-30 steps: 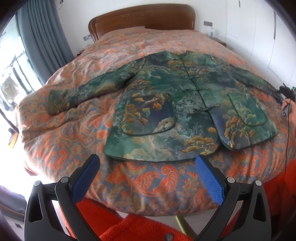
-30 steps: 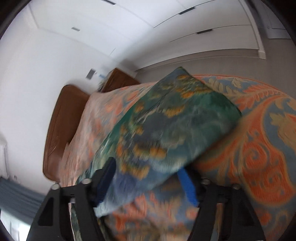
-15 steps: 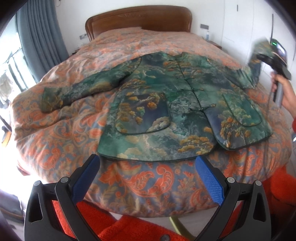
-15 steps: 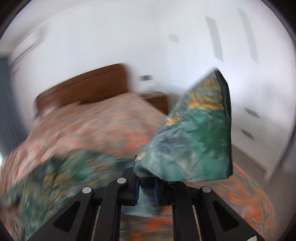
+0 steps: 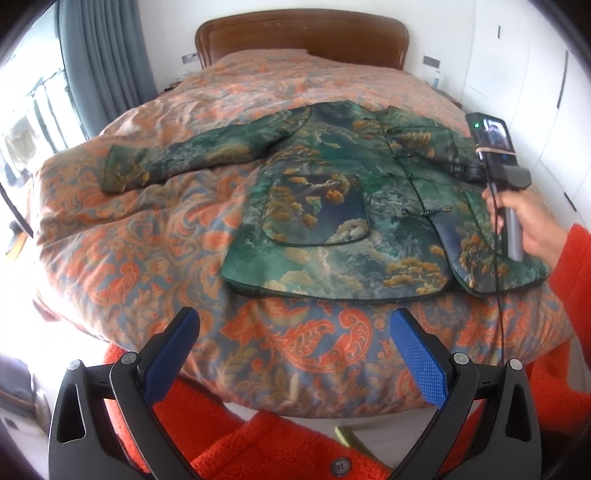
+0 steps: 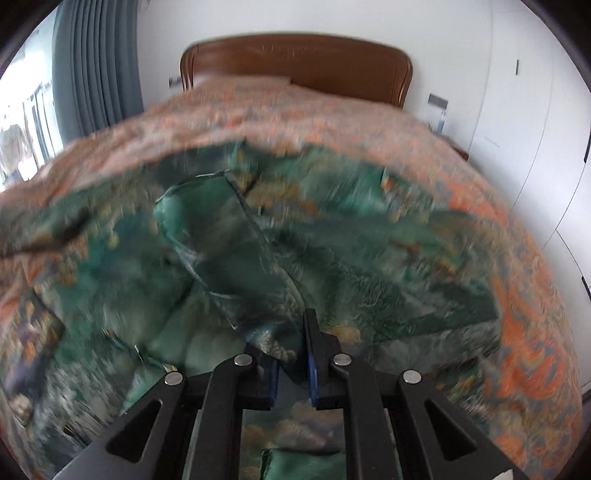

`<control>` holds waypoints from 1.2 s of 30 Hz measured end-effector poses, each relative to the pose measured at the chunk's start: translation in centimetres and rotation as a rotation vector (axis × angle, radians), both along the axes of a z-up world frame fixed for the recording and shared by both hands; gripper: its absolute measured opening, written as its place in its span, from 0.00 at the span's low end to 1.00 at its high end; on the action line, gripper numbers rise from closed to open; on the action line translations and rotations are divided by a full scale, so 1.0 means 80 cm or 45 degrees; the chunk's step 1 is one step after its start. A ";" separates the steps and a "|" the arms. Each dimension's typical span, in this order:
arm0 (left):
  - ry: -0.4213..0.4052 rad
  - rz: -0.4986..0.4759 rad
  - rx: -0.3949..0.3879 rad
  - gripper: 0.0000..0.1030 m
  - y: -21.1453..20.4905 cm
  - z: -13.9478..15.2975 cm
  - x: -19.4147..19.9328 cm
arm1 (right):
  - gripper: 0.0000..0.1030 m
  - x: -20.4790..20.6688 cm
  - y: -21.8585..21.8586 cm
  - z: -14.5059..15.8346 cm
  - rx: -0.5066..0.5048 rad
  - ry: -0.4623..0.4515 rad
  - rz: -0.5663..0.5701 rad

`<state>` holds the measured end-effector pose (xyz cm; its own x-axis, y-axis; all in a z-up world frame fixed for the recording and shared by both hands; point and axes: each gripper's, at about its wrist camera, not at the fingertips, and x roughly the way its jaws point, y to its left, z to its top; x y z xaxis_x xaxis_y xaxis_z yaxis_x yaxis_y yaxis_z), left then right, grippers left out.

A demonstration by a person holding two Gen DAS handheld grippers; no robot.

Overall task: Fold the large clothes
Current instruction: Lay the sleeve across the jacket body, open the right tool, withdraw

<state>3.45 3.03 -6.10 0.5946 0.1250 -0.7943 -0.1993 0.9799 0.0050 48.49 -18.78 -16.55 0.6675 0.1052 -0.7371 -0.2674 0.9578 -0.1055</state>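
**A:** Right gripper (image 6: 291,363) has its blue pads pinched nearly together on a bit of the green jacket (image 5: 354,206). Looks like the sleeve (image 6: 221,251) end, pulled in across the jacket's front. That view's pretty smeary though, so I can't tell exactly which edge it's got.

**B:** And the left one?

**A:** Left gripper (image 5: 295,354) is spread wide, nothing between the fingers (image 5: 417,358). It hangs over the foot of the bed (image 5: 155,258), apart from the jacket's hem.

**B:** Where's the jacket sitting?

**A:** Flat on the orange paisley bedspread, front side up, collar toward the wooden headboard (image 5: 303,33), hem toward the camera. The other sleeve (image 5: 184,158) lies stretched straight out to the left. Patch pocket (image 5: 317,210) on the front, knot buttons down the middle.

**B:** Can you see the right gripper from the left camera?

**A:** Yeah, the person's hand (image 5: 524,218) holds its handle over the right side of the jacket, cable hanging down from it. Fuzzy orange-red clothing on the arm. Grey curtain (image 5: 107,62) by the window on the left.
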 end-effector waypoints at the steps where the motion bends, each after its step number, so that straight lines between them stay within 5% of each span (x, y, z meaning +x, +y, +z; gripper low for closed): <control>1: 0.002 -0.004 0.000 0.99 -0.001 -0.001 0.001 | 0.16 -0.002 0.000 -0.006 -0.009 0.029 0.004; 3: 0.007 -0.016 0.002 0.99 -0.005 -0.003 0.003 | 0.27 -0.001 0.003 -0.018 -0.013 0.063 0.013; 5: 0.010 -0.031 0.006 0.99 -0.010 -0.003 0.003 | 0.60 -0.011 0.003 -0.017 0.021 0.103 0.062; 6: 0.011 -0.039 0.010 0.99 -0.012 -0.002 0.003 | 0.67 -0.018 0.002 -0.015 0.035 0.107 0.085; 23: 0.035 -0.062 0.004 0.99 -0.014 -0.011 0.006 | 0.68 -0.156 0.002 0.034 0.162 -0.036 0.179; 36: 0.041 -0.080 -0.010 0.99 -0.014 -0.014 0.008 | 0.68 -0.248 -0.039 0.034 0.238 -0.127 0.020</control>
